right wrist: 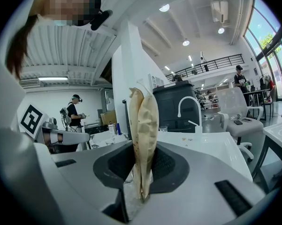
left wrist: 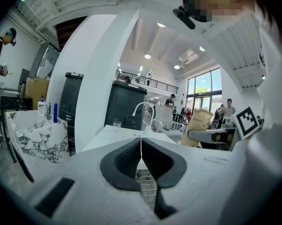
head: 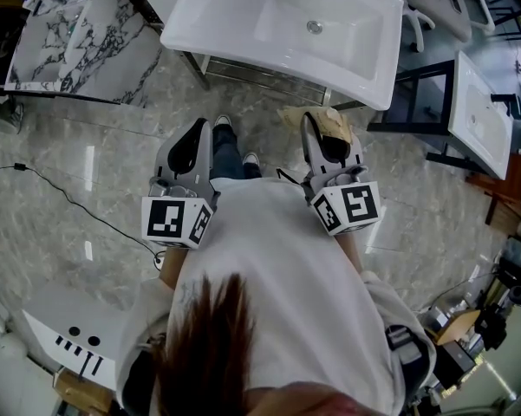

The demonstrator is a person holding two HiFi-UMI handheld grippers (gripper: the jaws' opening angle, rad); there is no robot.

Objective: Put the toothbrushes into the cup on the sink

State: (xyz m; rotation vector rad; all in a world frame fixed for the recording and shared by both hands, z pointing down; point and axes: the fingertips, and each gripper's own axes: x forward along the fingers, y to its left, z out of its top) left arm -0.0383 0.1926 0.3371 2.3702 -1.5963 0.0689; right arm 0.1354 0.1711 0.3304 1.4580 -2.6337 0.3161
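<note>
1 tan pouch sits pinched in the right hand-held gripper, cup beyond.

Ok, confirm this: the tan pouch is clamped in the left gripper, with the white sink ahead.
Wrong gripper. The tan pouch is clamped in the right gripper, with the white sink ahead. The right gripper view shows it upright between that gripper's jaws; the left gripper is shut with nothing in it.

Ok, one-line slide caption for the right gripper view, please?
Right gripper clamped on an upright tan paper-like pouch, pointed at the white sink with a clear cup on its deck.
</note>
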